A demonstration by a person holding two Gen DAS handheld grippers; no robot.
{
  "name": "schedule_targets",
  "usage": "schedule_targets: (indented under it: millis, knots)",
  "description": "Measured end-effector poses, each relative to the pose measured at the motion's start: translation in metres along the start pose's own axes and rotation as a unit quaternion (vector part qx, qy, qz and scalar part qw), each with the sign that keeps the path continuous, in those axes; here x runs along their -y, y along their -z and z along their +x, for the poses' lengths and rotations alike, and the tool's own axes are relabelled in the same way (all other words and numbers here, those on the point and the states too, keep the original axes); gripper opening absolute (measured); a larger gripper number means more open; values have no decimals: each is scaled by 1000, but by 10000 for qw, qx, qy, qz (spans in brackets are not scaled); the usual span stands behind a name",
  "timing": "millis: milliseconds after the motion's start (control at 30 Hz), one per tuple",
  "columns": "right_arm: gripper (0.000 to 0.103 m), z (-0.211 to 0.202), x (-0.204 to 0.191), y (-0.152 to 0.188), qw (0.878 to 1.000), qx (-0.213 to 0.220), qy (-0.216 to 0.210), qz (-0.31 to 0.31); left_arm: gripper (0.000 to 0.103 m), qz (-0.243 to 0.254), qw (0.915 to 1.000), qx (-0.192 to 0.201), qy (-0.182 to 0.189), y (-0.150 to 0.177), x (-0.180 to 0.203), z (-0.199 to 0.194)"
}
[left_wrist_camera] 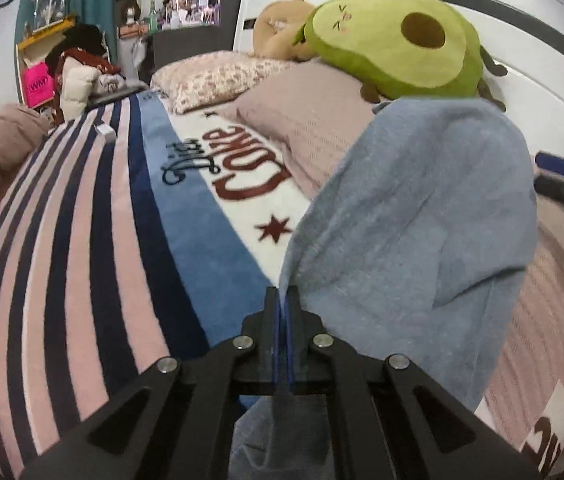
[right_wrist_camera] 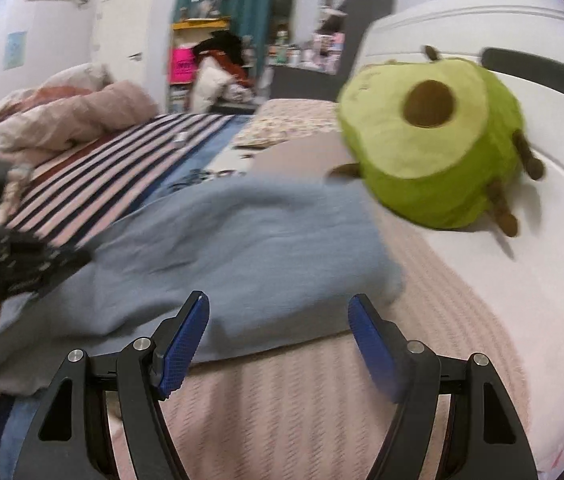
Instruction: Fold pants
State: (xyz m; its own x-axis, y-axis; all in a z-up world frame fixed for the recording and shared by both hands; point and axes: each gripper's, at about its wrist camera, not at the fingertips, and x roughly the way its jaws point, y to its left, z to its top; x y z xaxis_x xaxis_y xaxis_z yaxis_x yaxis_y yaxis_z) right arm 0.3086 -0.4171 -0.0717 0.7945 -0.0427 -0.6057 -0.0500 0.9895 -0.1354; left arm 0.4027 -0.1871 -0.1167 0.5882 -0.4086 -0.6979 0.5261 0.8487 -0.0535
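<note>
My left claw [left_wrist_camera: 283, 300] is pinched tight on the blue pants [left_wrist_camera: 414, 216], which lie on the bed [left_wrist_camera: 82, 240]. My right claw [right_wrist_camera: 278, 312] gapes, holding nothing. I should lift slowly toward twelve o'clock, keeping edges even.

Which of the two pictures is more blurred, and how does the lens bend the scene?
The right wrist view is more blurred: the blue pants and the avocado toy are smeared. The left wrist view is sharper: the lettering on the blanket reads clearly. In both views the fisheye lens curves the striped blanket and the headboard, and the corners are black.
</note>
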Motion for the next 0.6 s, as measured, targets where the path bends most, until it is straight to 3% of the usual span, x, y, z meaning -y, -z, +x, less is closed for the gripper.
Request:
schedule_targets:
  millis: [67,100,133,233,367,500,600]
  knots:
    - [75,4,10,1,9997,28,110,197,21,-57,9999,2,-111,1,-3,-5]
    - [75,6,16,3,9994,-12,21,349,42,-90,9998,69,-139,0,-5,-11]
    - [75,7,20,6,9987,-65,-121,495,51,-87,9997,133,-159,1,-6,-18]
    - [75,2,23,13,9960,-99,-504,729,51,56,9998,162,-80,11,-3,-45]
    - [75,-13,3,19,9910,-36,-1134,711,52,76,9987,23,507,36,8,-68]
    - [75,-2,-18,15,9900,-317,-1235,608,55,298,9954,-180,893,61,27,-74]
    - [75,15,-23,10,9900,-346,-1171,710,55,449,9955,-337,759,77,33,-71]
